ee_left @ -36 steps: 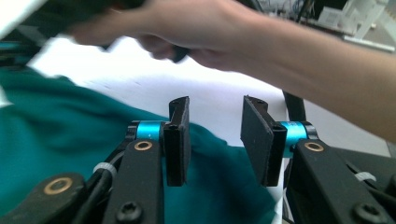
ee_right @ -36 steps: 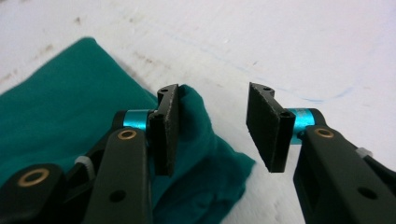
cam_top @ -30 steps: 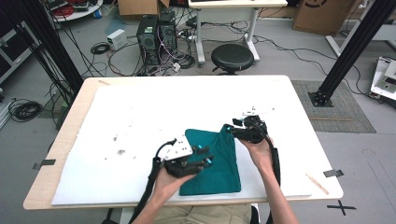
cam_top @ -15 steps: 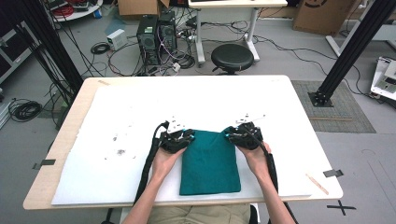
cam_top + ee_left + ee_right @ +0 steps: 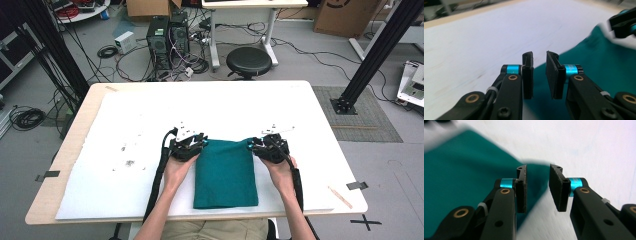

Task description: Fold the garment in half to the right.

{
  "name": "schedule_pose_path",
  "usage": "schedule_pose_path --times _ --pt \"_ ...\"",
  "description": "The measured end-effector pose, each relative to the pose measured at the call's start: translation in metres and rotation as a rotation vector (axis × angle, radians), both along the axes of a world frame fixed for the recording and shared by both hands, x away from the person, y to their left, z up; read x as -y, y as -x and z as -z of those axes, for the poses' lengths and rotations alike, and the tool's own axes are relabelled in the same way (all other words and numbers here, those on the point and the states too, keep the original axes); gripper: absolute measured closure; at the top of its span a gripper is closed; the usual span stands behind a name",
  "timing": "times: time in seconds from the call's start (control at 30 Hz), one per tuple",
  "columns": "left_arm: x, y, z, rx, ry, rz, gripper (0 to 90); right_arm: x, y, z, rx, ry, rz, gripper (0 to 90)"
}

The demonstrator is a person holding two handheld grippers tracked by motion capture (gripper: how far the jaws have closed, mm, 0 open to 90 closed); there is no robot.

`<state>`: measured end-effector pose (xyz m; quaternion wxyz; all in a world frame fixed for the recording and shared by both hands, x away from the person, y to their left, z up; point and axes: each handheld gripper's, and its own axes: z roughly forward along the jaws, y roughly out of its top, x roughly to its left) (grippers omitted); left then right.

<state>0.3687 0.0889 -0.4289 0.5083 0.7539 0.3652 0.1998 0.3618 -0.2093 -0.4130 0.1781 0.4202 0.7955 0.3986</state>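
A: How will that cloth (image 5: 225,172) handle?

B: Soft and light, I'd say, limp at the edges, so I'd take it by the far corners. It's teal, folded into a flat rectangle, lying on the table (image 5: 320,120) between my hands.

A: And the tools?

B: Left tool (image 5: 539,72) and right tool (image 5: 537,187) have just been closing, each gapped over a corner, gripping nothing yet.

Folded teal cloth (image 5: 225,172) flat on white-covered desk (image 5: 150,115), near front edge. Left tool (image 5: 187,146) at its far-left corner, right tool (image 5: 270,146) at far-right. Black stool (image 5: 248,60) beyond desk.
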Motion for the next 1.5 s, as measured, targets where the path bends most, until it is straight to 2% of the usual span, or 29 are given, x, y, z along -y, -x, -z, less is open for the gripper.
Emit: schedule_pose_path --times 0.03,0.1,0.13,0.17,0.23,0.3,0.37,0.43,0.5,0.53,0.6,0.67,0.7,0.77,0.8,0.83,0.93,0.97,1.03,1.07,1.13,1.2,1.27,1.3,1.4,1.5 --pt "0.002 -0.002 0.002 -0.010 -0.011 0.002 76.8 -0.002 0.000 -0.004 0.007 -0.025 -0.008 69.6" --pt "0.003 -0.007 0.010 -0.064 -0.049 -0.010 77.0 -0.006 -0.004 -0.004 0.002 -0.024 -0.017 69.8" --pt "0.002 -0.010 0.014 -0.081 -0.081 -0.032 77.0 -0.008 -0.008 -0.002 -0.011 -0.012 -0.019 69.8" --pt "-0.001 -0.013 0.015 -0.094 -0.095 -0.042 77.3 -0.010 -0.012 0.002 -0.042 -0.004 -0.019 70.0" --pt "-0.002 -0.014 0.015 -0.082 -0.139 -0.096 77.5 -0.013 -0.015 0.010 -0.110 0.032 -0.023 70.5" --pt "-0.002 -0.016 0.016 -0.093 -0.153 -0.100 76.6 -0.013 -0.012 0.014 -0.109 0.056 -0.023 71.7" --pt "0.000 -0.015 0.016 -0.085 -0.173 -0.112 76.6 -0.012 -0.009 0.015 -0.099 0.095 -0.010 75.2" --pt "0.000 -0.015 0.016 -0.082 -0.190 -0.123 76.5 -0.009 -0.011 0.019 -0.130 0.110 -0.020 79.0" --pt "-0.001 -0.015 0.017 -0.084 -0.190 -0.131 76.2 -0.004 -0.012 0.021 -0.147 0.091 -0.025 80.2" --pt "-0.001 -0.015 0.016 -0.081 -0.192 -0.138 75.3 -0.003 -0.012 0.021 -0.159 0.098 -0.021 80.4" --pt "-0.001 -0.014 0.015 -0.069 -0.202 -0.131 75.1 -0.003 -0.010 0.019 -0.153 0.118 -0.023 79.9" --pt "-0.002 -0.009 0.010 -0.047 -0.188 -0.123 72.5 -0.003 -0.005 0.015 -0.111 0.117 0.005 70.6" --pt "-0.004 -0.006 0.006 -0.034 -0.164 -0.107 69.3 -0.002 -0.002 0.012 -0.092 0.095 0.013 64.0" --pt "-0.007 -0.001 0.001 -0.019 -0.123 -0.083 62.4 0.001 0.005 0.008 -0.058 0.030 -0.012 54.6" --pt "-0.009 0.004 -0.004 0.000 -0.092 -0.065 59.8 0.002 0.007 0.007 -0.048 0.015 -0.014 49.3" --pt "-0.010 0.007 -0.007 0.012 -0.083 -0.056 54.8 0.005 0.013 0.005 -0.023 -0.018 -0.023 42.9" --pt "-0.015 0.019 -0.015 0.051 -0.064 0.007 46.8 0.011 0.024 0.005 0.006 -0.071 -0.068 35.8" --pt "-0.016 0.022 -0.016 0.048 -0.057 0.025 43.5 0.013 0.030 0.006 0.012 -0.090 -0.095 33.6" --pt "-0.021 0.034 -0.017 0.028 -0.016 0.114 43.1 0.014 0.039 0.010 -0.005 -0.105 -0.141 35.8" --pt "-0.022 0.039 -0.016 0.028 -0.025 0.140 43.4 0.014 0.047 0.013 0.000 -0.094 -0.175 39.3" --pt "-0.022 0.054 -0.013 0.035 -0.068 0.196 45.1 0.012 0.059 0.018 0.012 -0.068 -0.213 44.2" --pt "-0.021 0.068 -0.007 0.021 -0.095 0.265 45.1 0.011 0.070 0.022 0.002 -0.049 -0.228 44.8" --pt "-0.019 0.082 0.002 0.012 -0.144 0.333 45.1 0.011 0.078 0.025 0.010 -0.041 -0.232 44.8" --pt "-0.017 0.087 0.006 0.001 -0.171 0.356 45.1 0.010 0.082 0.026 -0.001 -0.039 -0.234 45.2" --pt "-0.017 0.098 0.014 -0.014 -0.223 0.375 45.0 0.009 0.090 0.029 -0.006 -0.006 -0.251 47.1" --pt "-0.021 0.100 0.015 -0.037 -0.232 0.384 44.9 0.008 0.095 0.031 -0.017 0.026 -0.255 48.0"
